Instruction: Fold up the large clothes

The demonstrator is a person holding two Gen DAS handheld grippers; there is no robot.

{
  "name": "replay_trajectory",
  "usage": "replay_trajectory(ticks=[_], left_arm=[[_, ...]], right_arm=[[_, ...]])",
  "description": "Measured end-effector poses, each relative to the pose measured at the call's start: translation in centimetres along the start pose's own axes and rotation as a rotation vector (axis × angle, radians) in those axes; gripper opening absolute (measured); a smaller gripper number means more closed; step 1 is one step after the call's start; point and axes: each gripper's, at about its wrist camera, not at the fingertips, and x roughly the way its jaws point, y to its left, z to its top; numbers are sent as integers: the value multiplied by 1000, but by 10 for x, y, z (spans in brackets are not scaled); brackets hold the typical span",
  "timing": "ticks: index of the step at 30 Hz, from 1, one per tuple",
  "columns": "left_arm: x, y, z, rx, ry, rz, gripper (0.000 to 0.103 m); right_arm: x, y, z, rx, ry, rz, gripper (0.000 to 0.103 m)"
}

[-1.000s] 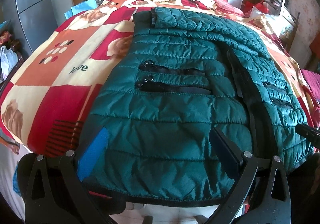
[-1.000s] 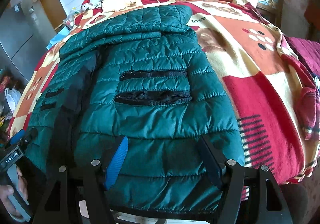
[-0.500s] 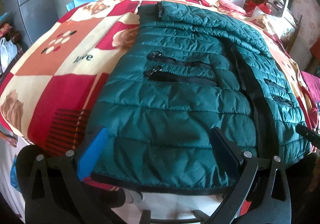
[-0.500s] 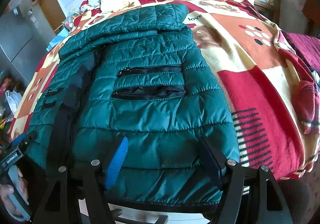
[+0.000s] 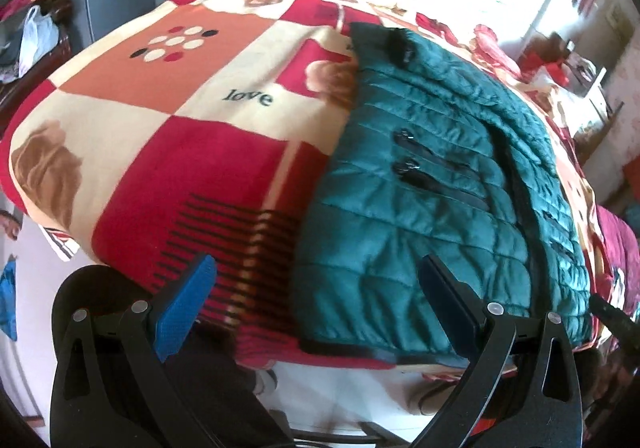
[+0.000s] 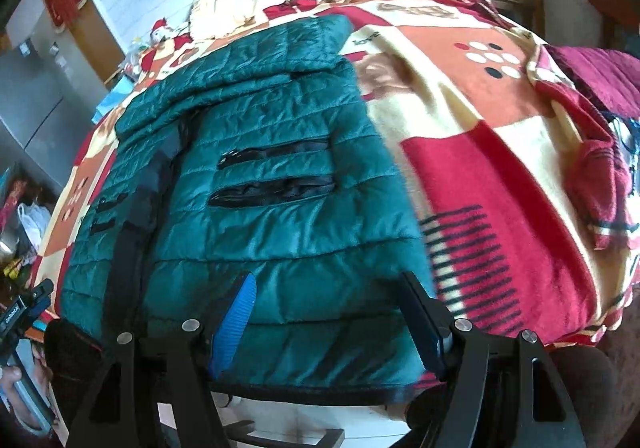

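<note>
Green quilted jacket [image 6: 260, 216] lies flat on the patchwork blanket [image 5: 160, 136] covering the bed, hem right at the near edge, pocket zips facing up. Right gripper [image 6: 328, 312] hovers over the hem, jaws wide, gripping nothing. Left gripper [image 5: 316, 292] straddles the jacket's side edge, jaws wide, empty.

A dark green quilted jacket [image 6: 256, 216] lay flat on the bed, front up, its hem at the near edge. A dark zipper band ran lengthwise up the middle. Two black zipped pockets crossed each front panel. At the far end a sleeve lay folded across the chest.
</note>
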Motion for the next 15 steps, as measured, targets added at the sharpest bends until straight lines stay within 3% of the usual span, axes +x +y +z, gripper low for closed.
replay_trajectory(ticks=[8,15], left_arm=[[28,-4,-9,-10,124,-81,102],[36,-19,-13,41,146,-82,102]], right_arm=[[-1,-50,5,142,2,29,70],[9,-60,3,155,30,92,70]])
